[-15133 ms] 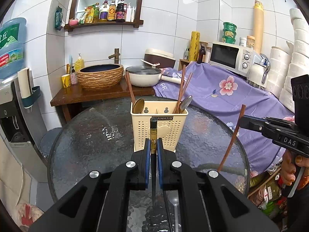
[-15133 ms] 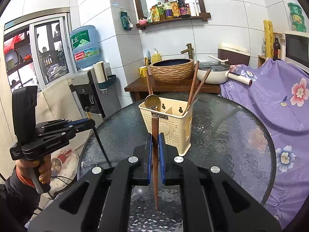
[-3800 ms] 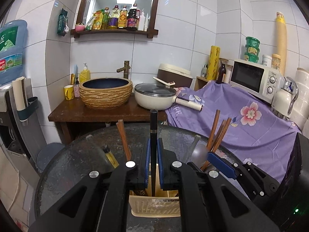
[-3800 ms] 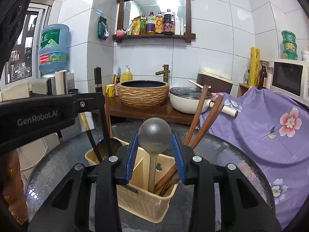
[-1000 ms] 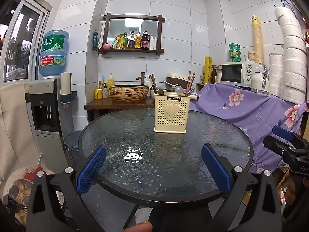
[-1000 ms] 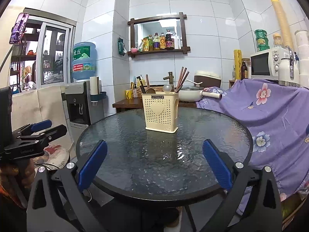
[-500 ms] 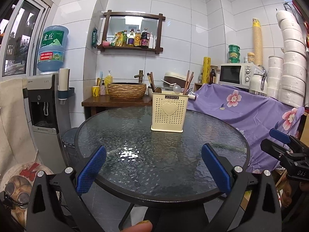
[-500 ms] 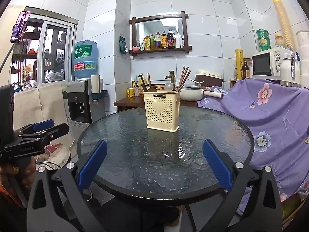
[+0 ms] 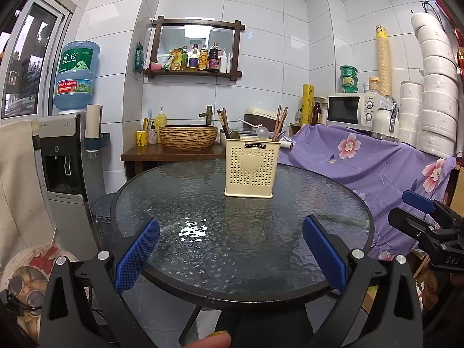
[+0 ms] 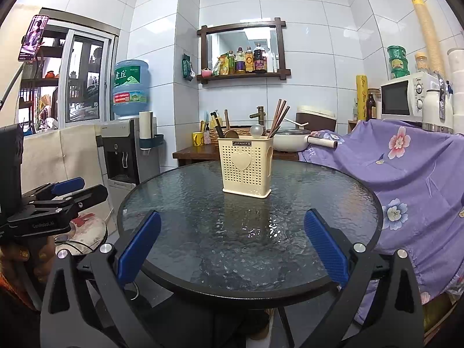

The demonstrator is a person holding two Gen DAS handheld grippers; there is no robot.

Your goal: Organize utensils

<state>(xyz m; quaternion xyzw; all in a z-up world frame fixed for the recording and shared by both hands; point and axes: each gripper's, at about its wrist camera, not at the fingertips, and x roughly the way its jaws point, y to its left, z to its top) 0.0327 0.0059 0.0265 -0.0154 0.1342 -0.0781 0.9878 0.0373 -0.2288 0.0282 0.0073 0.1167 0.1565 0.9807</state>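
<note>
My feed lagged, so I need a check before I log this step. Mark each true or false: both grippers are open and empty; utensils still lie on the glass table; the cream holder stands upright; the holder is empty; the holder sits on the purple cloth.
1. Left gripper and right gripper are open and empty: true.
2. Utensils lie on the round textured-glass table: false, its top shows no loose utensils.
3. The cream perforated plastic utensil holder stands upright: true.
4. It is empty: false, brown wooden chopsticks and a silver metal spoon stand in it.
5. It sits on the purple floral cloth: false, on the table.
</note>
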